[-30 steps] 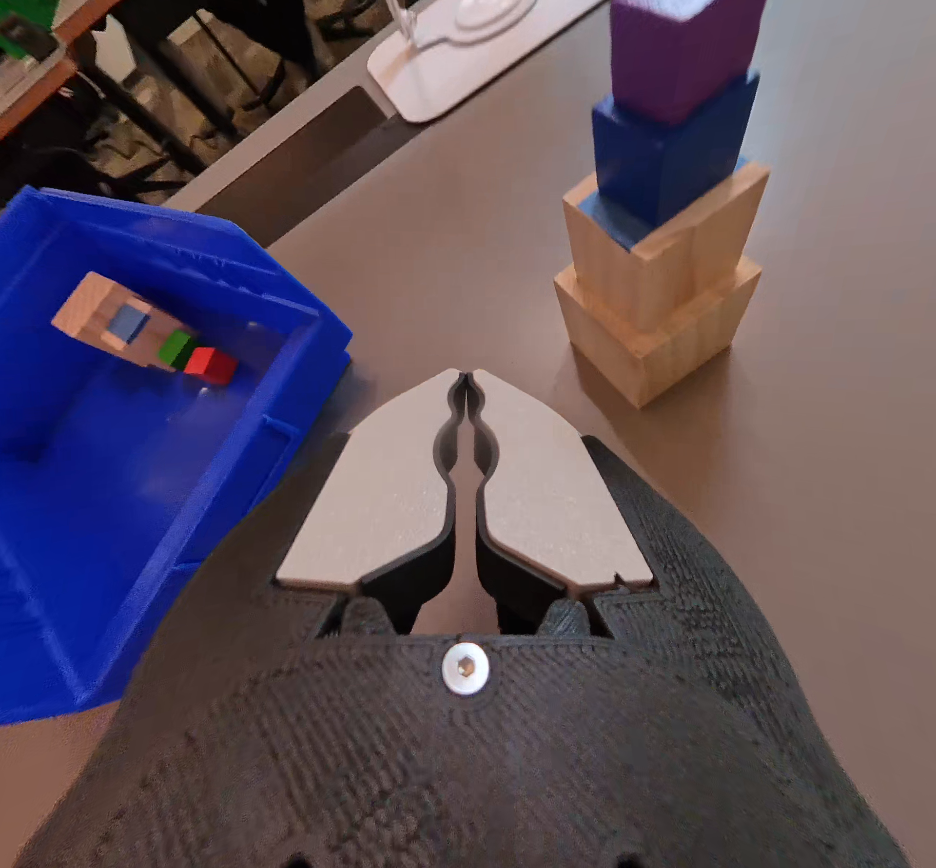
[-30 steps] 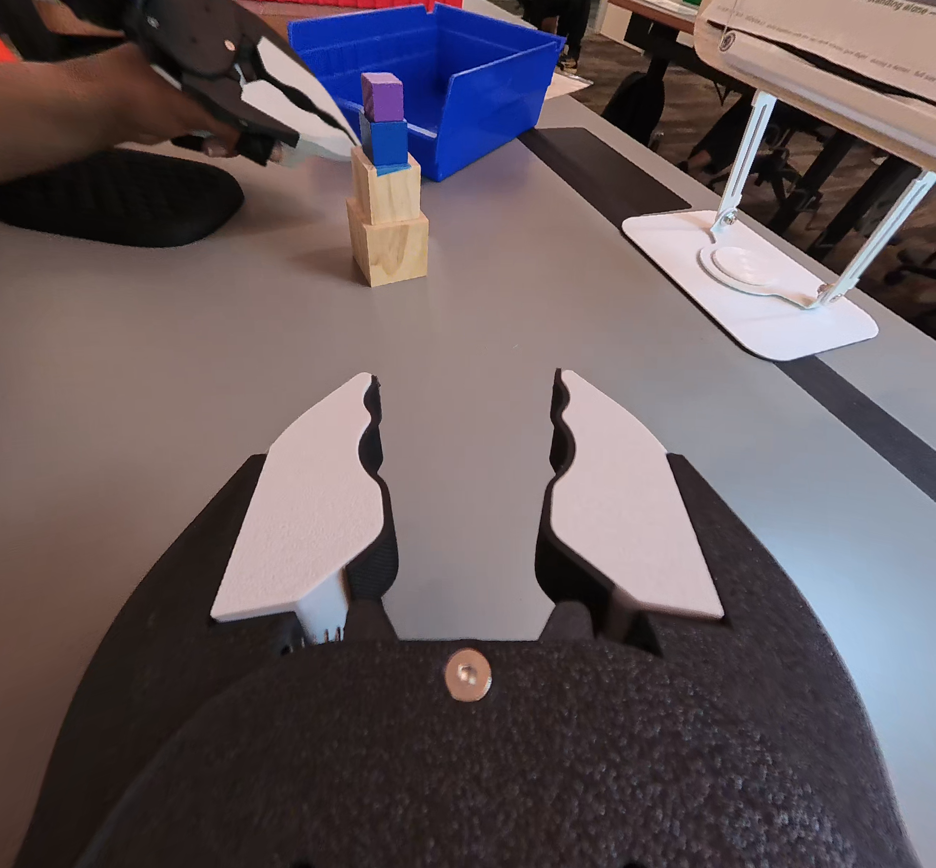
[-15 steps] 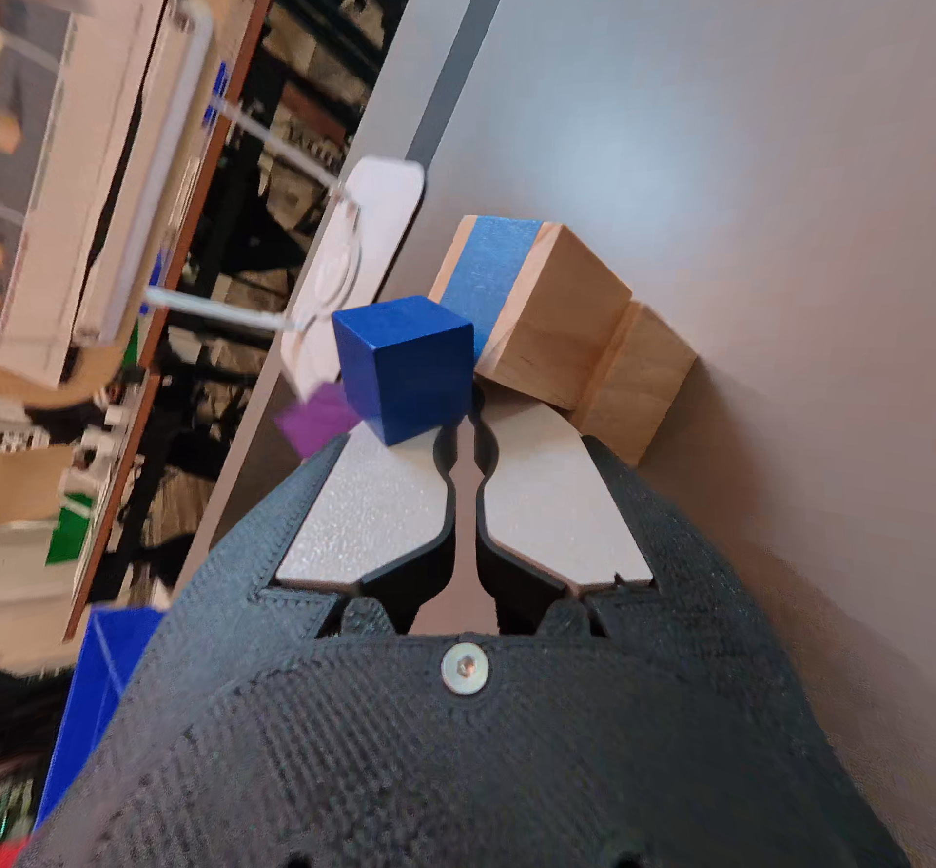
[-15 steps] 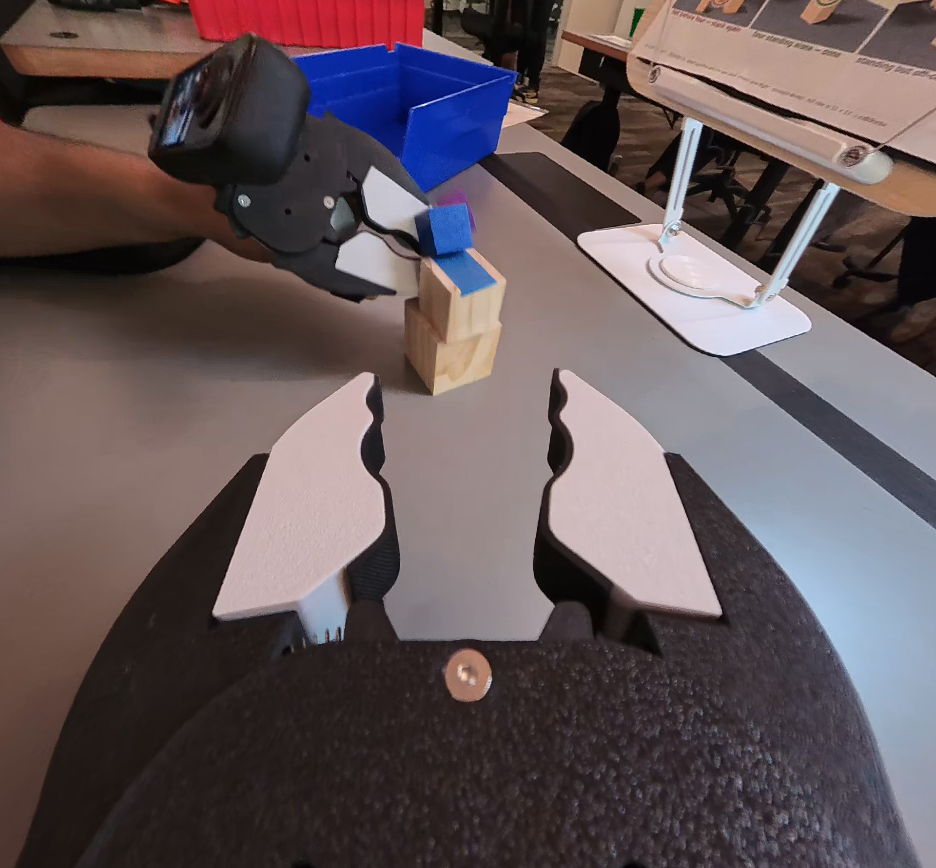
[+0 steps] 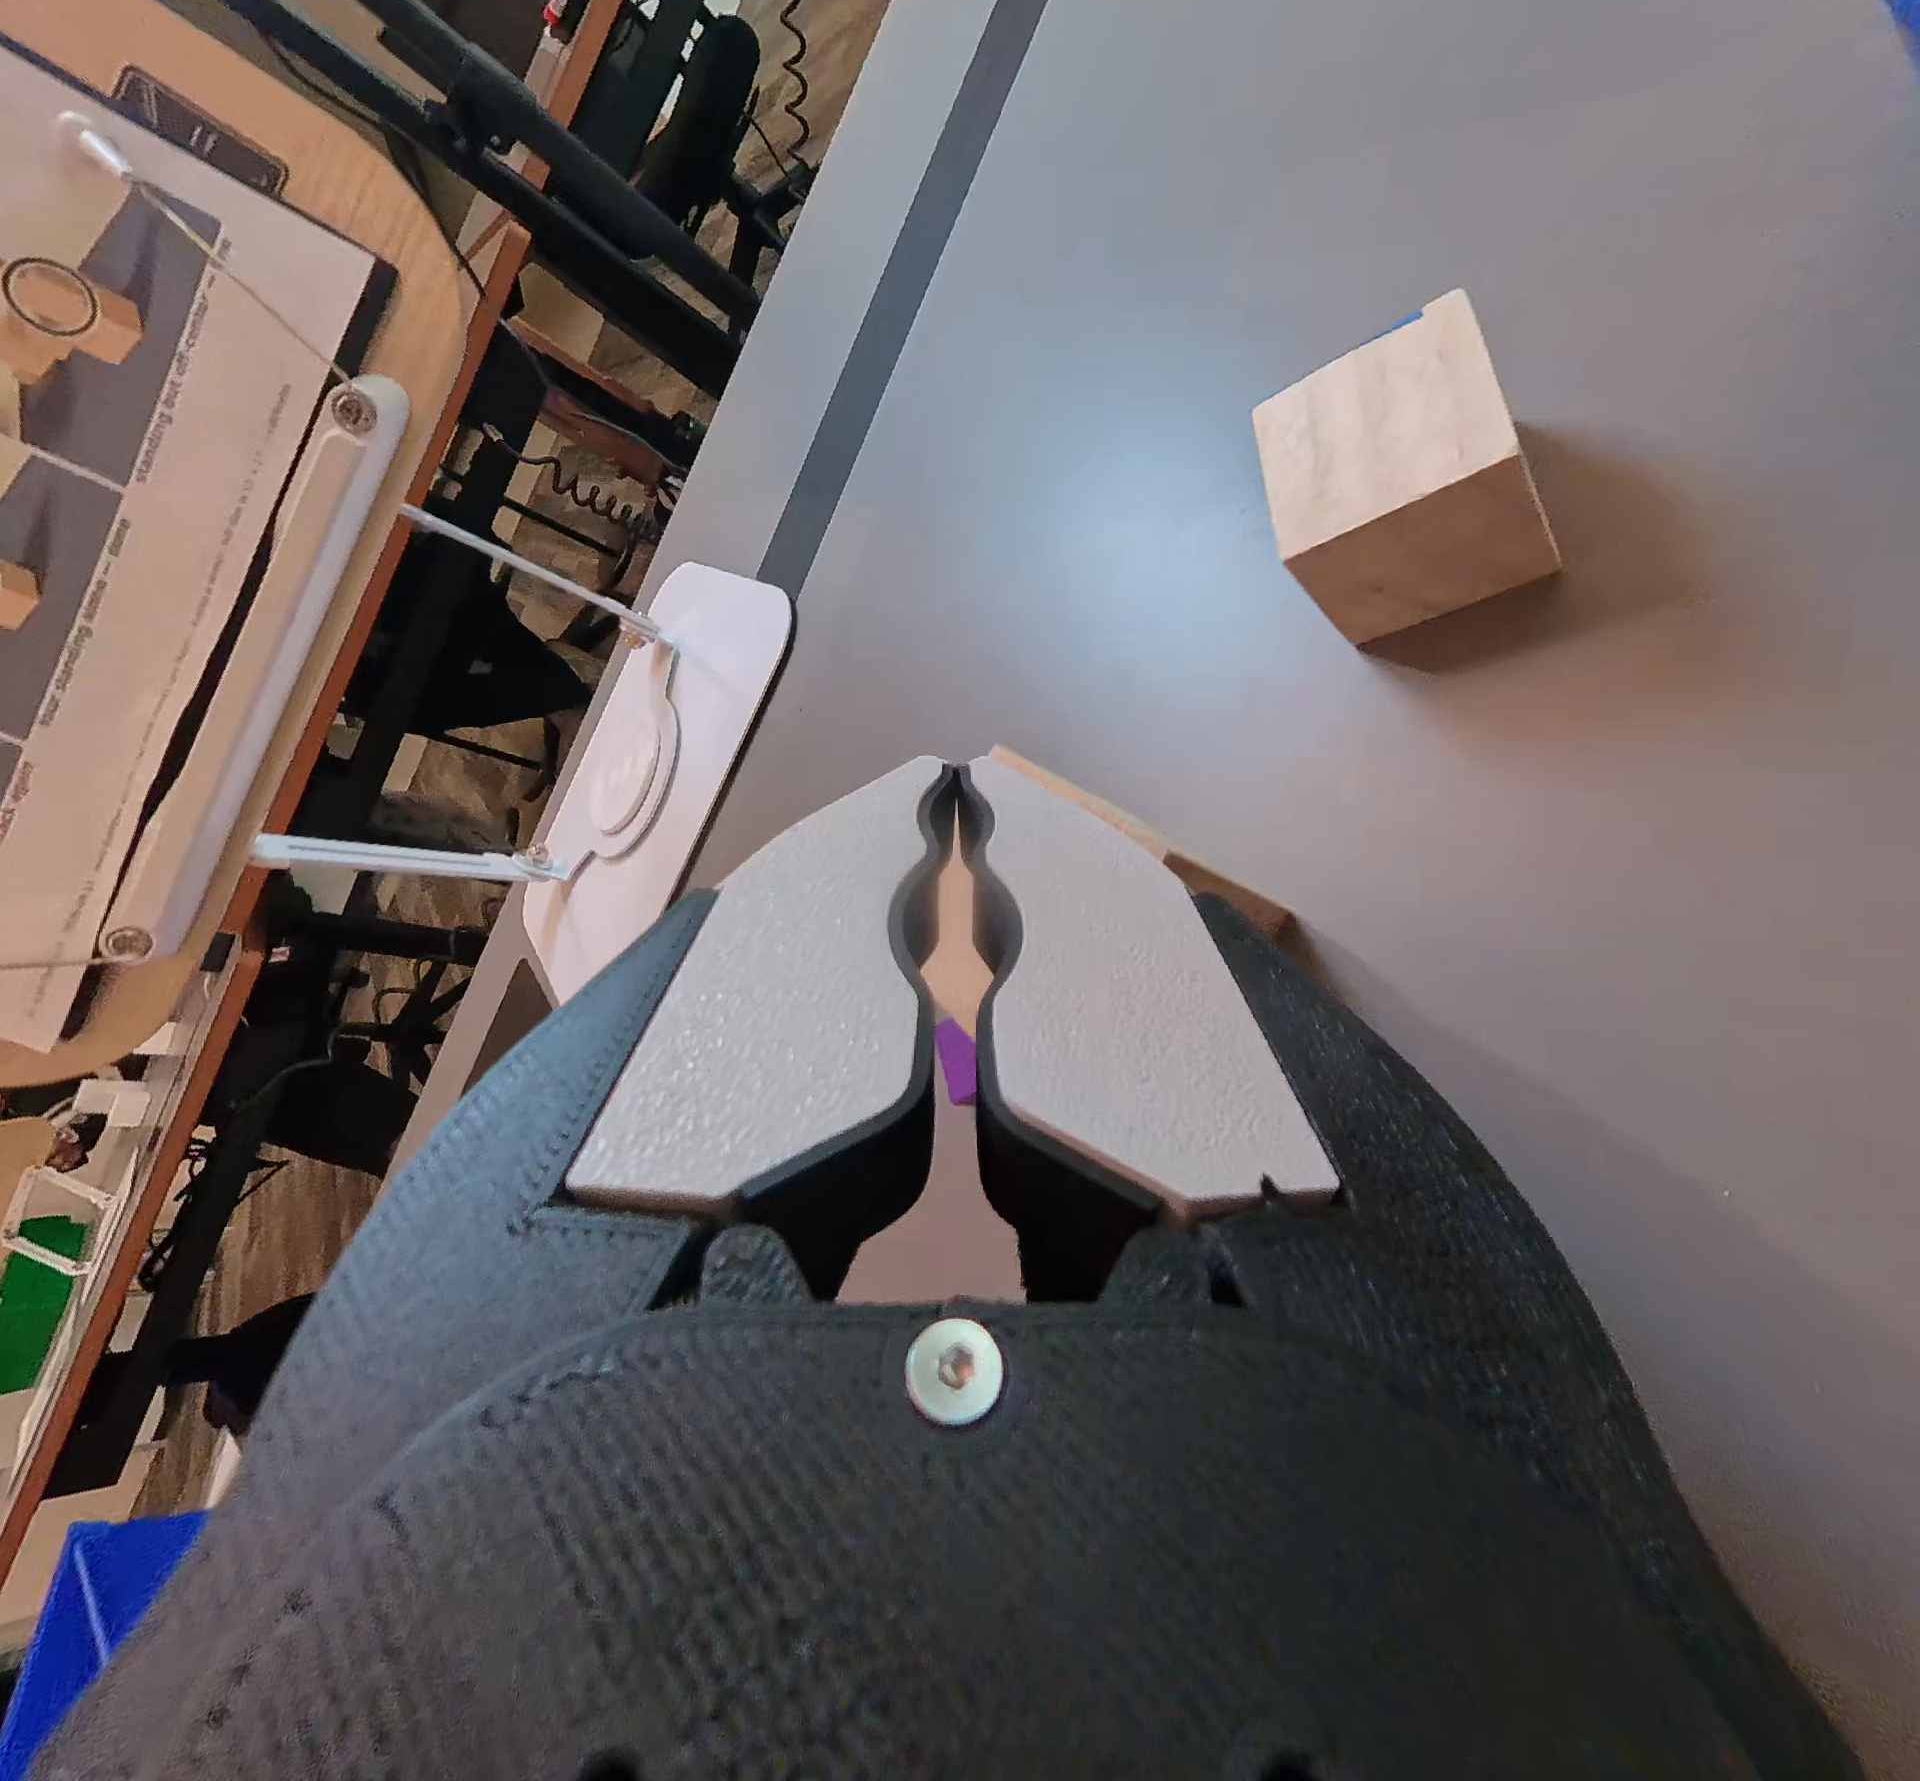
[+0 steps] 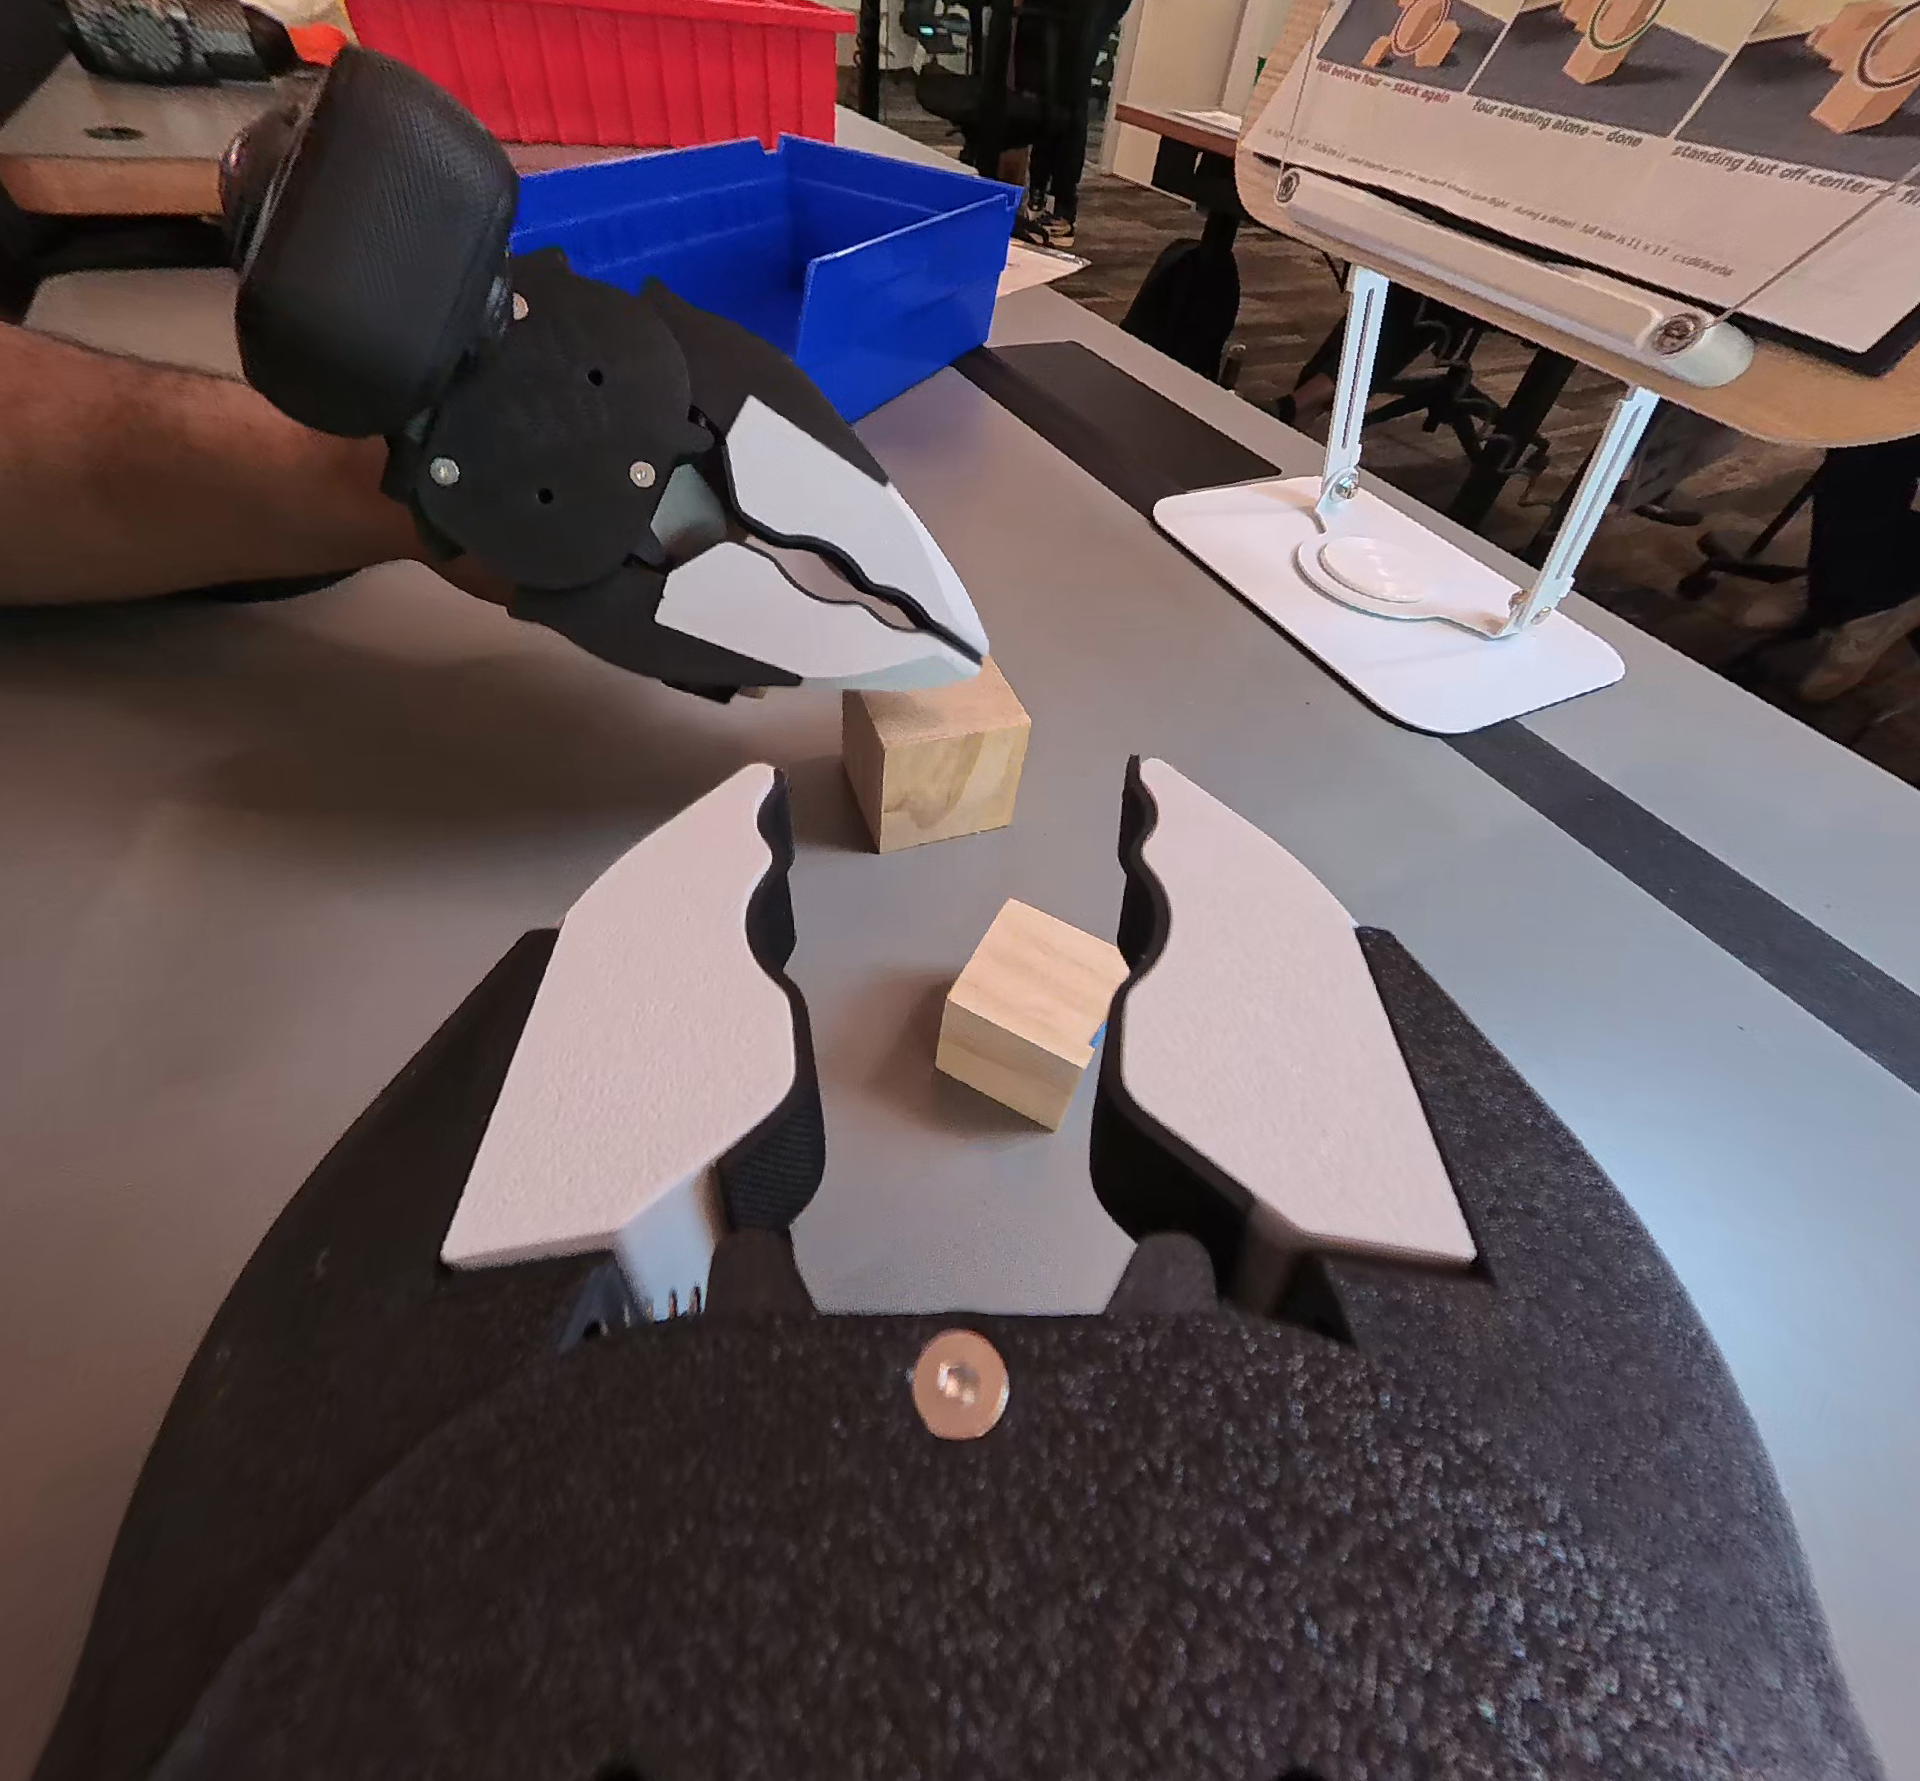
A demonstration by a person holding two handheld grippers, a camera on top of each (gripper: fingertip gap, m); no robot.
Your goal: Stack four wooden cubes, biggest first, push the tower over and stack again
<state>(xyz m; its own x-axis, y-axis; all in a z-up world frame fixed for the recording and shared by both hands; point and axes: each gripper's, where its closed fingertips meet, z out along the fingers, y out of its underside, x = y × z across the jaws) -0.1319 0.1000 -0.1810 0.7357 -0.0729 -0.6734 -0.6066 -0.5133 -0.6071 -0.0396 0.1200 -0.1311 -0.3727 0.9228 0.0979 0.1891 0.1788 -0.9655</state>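
Tool status: my left tool is pressed together over the big cube; right tool spread, empty. Tower toppled; restacking remains.

Both views are evenly and brightly lit by diffuse indoor light. A pale bluish glare patch is seen on the smooth grey tabletop in the left wrist view. Soft, short shadows are cast beside the plain light wooden cube and under the closed black-and-white left gripper. Strong wide-angle bending is seen at the edges. The background room is slightly softened, and a mosaic patch is laid over the top left of the right wrist view.
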